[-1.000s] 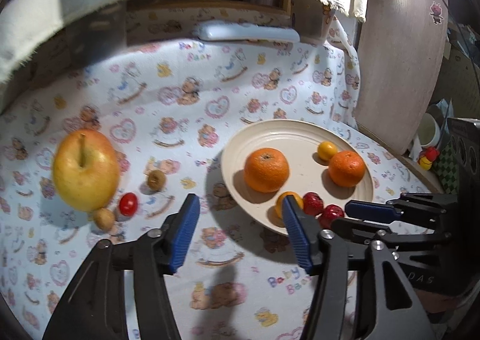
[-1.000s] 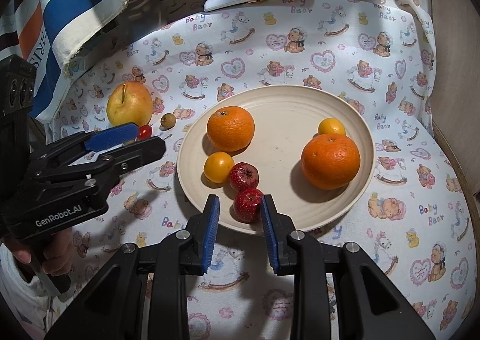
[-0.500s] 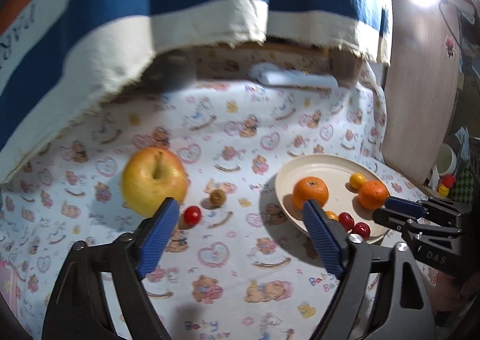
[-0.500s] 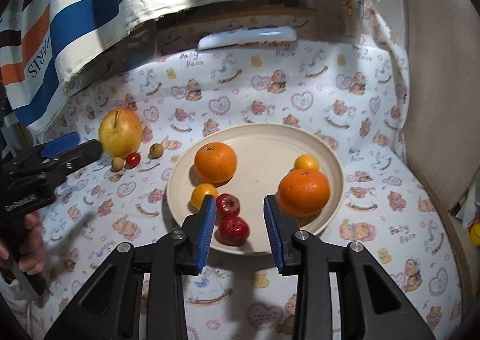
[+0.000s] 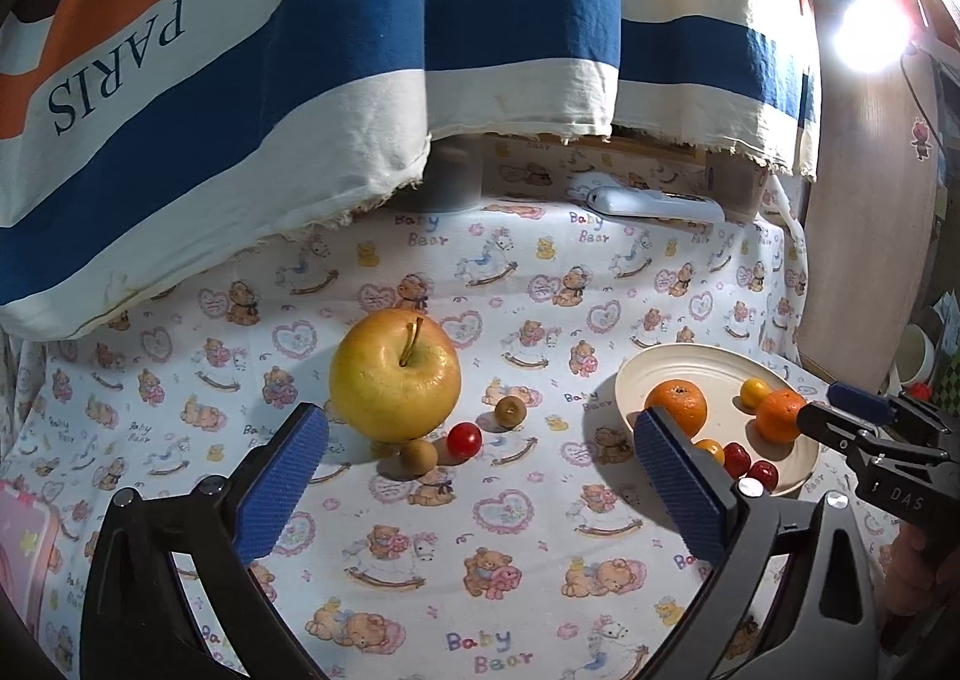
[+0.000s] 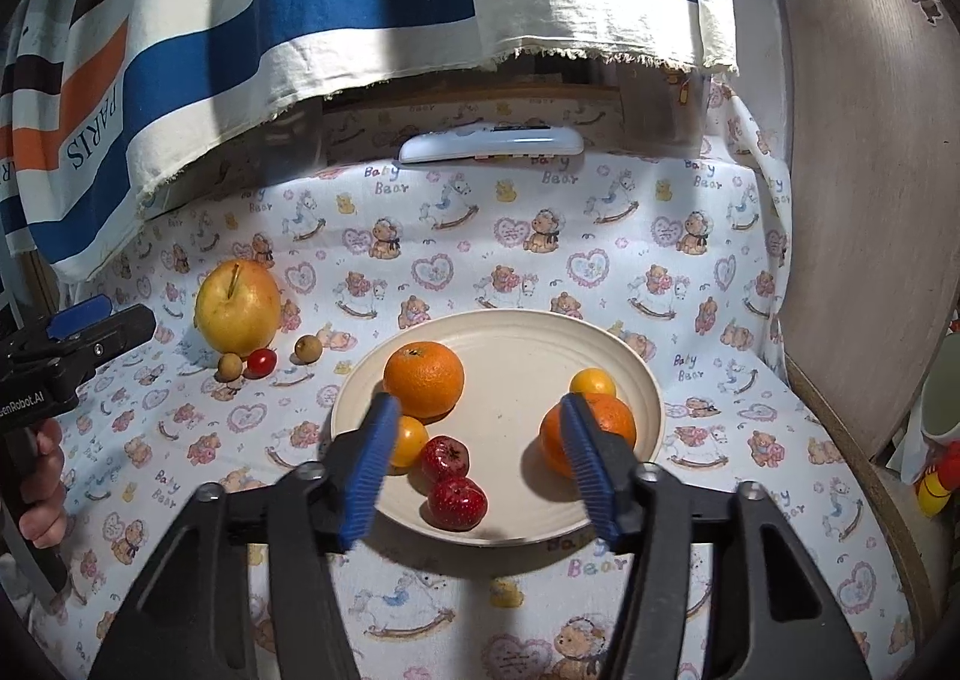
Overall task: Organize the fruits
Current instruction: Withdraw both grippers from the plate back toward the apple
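Fruits split two ways: strawberries (image 6: 456, 479) and oranges (image 6: 423, 379) on the plate (image 6: 636, 374); apple (image 5: 395, 374), cherry tomato (image 5: 464, 439) loose on the counter (image 5: 516, 548) at its 9 o'clock. Left gripper (image 5: 480, 485) jaws have just been opening, wide and empty; right gripper (image 6: 486, 467) jaws too, partway, empty. Centre left jaws around the apple, then close gently

Bear-print tablecloth (image 6: 492, 236), cream plate (image 6: 636, 374), yellow apple (image 6: 237, 308), cherry tomato (image 6: 261, 361), white remote (image 6: 492, 144)

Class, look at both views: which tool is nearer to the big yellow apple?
Left. The left tool, open, points at the apple just ahead; the right tool, also open, hangs over the plate, well aside.
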Tool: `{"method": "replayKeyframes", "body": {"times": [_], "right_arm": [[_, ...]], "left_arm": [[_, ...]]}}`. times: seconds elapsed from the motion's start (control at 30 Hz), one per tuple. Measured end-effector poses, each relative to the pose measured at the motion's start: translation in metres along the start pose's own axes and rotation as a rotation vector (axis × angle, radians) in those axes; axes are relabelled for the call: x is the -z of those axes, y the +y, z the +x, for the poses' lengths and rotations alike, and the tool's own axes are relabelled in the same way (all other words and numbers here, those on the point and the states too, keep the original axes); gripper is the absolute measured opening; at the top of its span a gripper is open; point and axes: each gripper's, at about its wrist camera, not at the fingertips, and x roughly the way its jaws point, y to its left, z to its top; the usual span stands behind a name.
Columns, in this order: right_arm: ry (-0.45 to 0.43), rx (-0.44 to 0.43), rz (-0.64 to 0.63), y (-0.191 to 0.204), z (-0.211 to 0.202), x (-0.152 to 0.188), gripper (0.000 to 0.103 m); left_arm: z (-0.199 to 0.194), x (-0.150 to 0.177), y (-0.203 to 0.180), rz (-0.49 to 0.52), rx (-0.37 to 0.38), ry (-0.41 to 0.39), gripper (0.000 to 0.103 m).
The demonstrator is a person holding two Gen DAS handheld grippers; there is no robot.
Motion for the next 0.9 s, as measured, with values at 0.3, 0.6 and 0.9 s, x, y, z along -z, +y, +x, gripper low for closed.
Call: {"method": "replayKeyframes", "body": {"times": [0.3,0.6,0.9], "right_arm": [[-0.053,0.048,-0.01,0.005,-0.004,-0.002,0.085],[-0.055,0.043,-0.05,0.026,-0.007,-0.016,0.089],[-0.051,0.005,-0.082,0.063,0.002,-0.033,0.09]], "left_arm": [[-0.011,-0.007,0.013,-0.019,-0.019,-0.038,0.102],[-0.015,-0.014,0.034,-0.049,-0.057,-0.053,0.102],[-0.005,-0.014,0.056,-0.082,-0.085,-0.013,0.102]]}}
